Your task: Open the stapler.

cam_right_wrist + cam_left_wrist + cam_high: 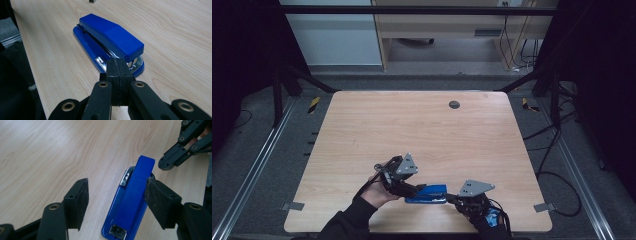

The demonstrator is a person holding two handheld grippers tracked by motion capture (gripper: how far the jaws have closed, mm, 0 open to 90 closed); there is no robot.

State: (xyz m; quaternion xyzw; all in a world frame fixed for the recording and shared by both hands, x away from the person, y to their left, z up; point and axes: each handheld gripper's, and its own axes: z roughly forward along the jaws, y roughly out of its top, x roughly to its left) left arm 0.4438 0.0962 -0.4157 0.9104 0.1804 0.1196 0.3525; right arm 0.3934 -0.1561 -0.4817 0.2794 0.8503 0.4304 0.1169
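Two grippers: both at the blue stapler.
Left gripper: fingers wide, straddling its rear end, no squeeze.
Right gripper: fingers pressed together, empty, at its front end.
Stapler: flat on bench, near edge.
Progress: early; grasp not yet made.
Room: dark frame, grey floor.

Bright blue stapler, glossy, with silver metal glinting at its front end. Pale wood-grain desk under it, one dark round spot far off. Black tongs, matte black pads; grey plates on top.
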